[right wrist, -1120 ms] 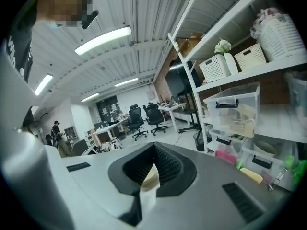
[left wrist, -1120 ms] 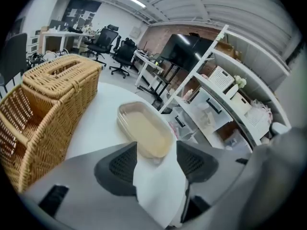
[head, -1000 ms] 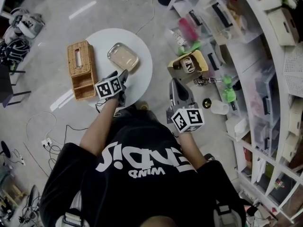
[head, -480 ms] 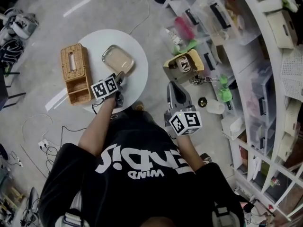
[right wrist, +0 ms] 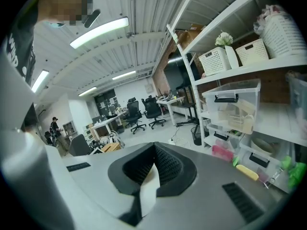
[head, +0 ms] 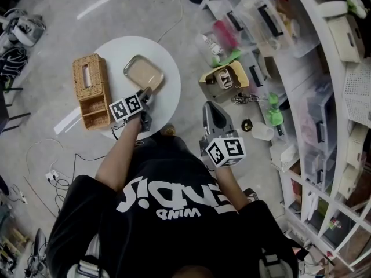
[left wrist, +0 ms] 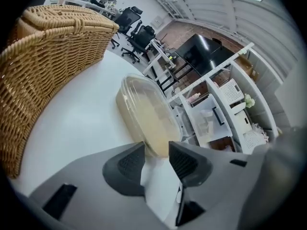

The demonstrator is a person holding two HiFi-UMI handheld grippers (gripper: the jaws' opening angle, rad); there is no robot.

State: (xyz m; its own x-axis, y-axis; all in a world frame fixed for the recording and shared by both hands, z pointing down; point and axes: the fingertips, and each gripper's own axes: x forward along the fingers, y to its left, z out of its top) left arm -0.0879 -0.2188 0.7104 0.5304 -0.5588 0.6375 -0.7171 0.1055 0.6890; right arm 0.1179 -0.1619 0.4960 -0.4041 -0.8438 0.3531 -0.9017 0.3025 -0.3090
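**While my left jaws sit by the dish**

While I hold my left gripper (head: pixel 147 92) over the round white table (head: pixel 169 86), its two jaws are apart with a gap between them. The near end of the clear dish (left wrist: pixel 146 115) is just in front of the tips. I cannot tell if they touch it. The dish is long with round corners, and it looks pale tan inside. It lies flat on the table, near the edge that faces the shelves.

On the other side of the dish sits a brown wicker basket (left wrist: pixel 45 56). It stands near the dish, but they do not touch. From above I can see a slot in its top.

My right gripper (right wrist: pixel 153 150) is well away from the table, out over the grey floor (head: pixel 185 45). Its jaws are pressed together at the tips. It points at the white shelves (right wrist: pixel 249 68), where boxes and small baskets stand.
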